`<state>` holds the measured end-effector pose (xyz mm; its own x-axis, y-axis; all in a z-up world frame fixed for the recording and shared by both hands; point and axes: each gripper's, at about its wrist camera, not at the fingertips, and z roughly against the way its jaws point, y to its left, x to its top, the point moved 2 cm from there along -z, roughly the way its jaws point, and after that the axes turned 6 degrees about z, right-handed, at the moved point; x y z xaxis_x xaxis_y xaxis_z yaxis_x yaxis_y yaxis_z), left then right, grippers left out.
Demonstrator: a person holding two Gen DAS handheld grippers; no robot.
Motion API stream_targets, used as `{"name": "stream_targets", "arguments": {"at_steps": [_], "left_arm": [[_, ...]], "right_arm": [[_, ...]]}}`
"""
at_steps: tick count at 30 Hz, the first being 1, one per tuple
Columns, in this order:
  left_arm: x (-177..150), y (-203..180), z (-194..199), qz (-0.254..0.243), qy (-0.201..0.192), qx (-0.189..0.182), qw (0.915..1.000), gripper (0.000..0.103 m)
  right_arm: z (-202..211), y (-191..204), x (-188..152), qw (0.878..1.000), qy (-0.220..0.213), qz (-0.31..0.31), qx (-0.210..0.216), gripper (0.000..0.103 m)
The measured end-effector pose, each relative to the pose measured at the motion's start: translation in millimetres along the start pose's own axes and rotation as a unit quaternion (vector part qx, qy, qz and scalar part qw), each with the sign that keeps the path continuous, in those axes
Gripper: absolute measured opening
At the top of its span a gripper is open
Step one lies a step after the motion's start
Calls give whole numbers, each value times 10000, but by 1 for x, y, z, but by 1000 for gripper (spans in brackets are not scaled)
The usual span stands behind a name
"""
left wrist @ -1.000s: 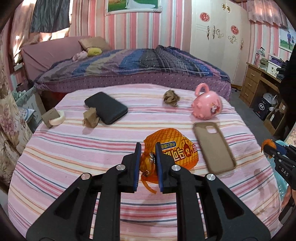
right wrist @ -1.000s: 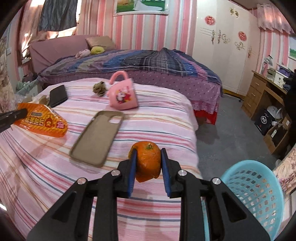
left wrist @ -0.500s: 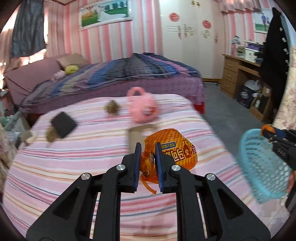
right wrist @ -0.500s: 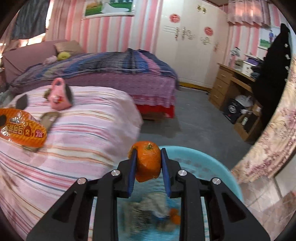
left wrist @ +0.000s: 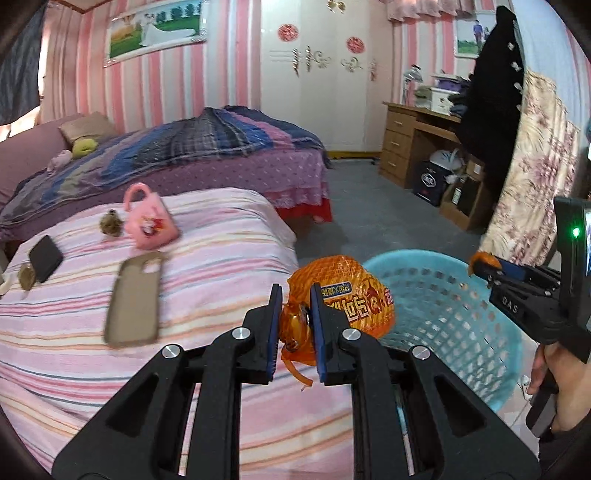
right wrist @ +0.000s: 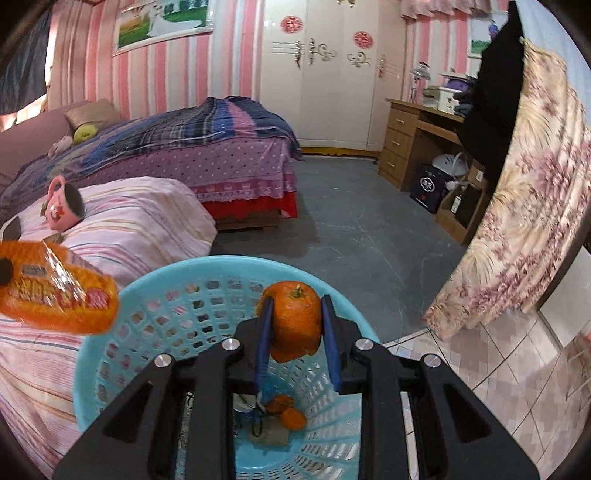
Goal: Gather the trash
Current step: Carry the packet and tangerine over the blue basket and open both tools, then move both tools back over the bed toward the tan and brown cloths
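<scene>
Pink-striped bedding lies beneath the left tool (left wrist: 294, 314), clamped on a crinkled orange snack bag (left wrist: 341, 295) beside the blue basket (right wrist: 159, 299). Over that basket, the right tool (right wrist: 296, 328) pinches an orange peel (right wrist: 293, 319); scraps lie inside. Behind, a phone case (left wrist: 135, 299) and pink mug (left wrist: 149, 218) rest on the bed.

**Bedroom in a private home**

Setting: domestic sleeping room. Evidence: far bed (left wrist: 207, 155) with plaid quilt and pillows (left wrist: 86, 127), left; near bed under a pink striped sheet (left wrist: 207, 236); white wardrobe (left wrist: 317, 77) with red paper ornaments on its doors, far wall; pink striped wallpaper (left wrist: 229, 66); framed wedding photograph (left wrist: 155, 31) above the far bed; wooden desk with drawers (left wrist: 410, 140), far right; floral curtain (right wrist: 524, 206), right; grey floor (right wrist: 354, 229) between beds and desk.
</scene>
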<state>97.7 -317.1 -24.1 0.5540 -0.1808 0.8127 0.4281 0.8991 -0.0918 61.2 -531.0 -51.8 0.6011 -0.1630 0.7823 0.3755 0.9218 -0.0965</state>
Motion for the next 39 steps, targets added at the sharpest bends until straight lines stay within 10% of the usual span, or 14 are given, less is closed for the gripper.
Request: {"name": "stream_targets", "arguments": {"at_steps": [9, 13, 29, 34, 39], "left_arm": [[-16, -42, -31, -432, 239, -114, 9987, 16], [-15, -47, -32, -475, 168, -80, 9987, 74], [8, 41, -28, 95, -251, 668, 9974, 95], [10, 67, -22, 216, -286, 860, 9957, 95], [7, 91, -11, 206, -355, 1099, 9931, 97]], "right_arm": [[-1, -10, -7, 9999, 33, -110, 106, 25], [-1, -9, -6, 9998, 24, -119, 126, 26], [4, 7, -3, 9998, -15, -44, 196, 28], [11, 19, 3, 9997, -257, -10, 39, 76], [10, 40, 8, 9993, -211, 261, -160, 90]]}}
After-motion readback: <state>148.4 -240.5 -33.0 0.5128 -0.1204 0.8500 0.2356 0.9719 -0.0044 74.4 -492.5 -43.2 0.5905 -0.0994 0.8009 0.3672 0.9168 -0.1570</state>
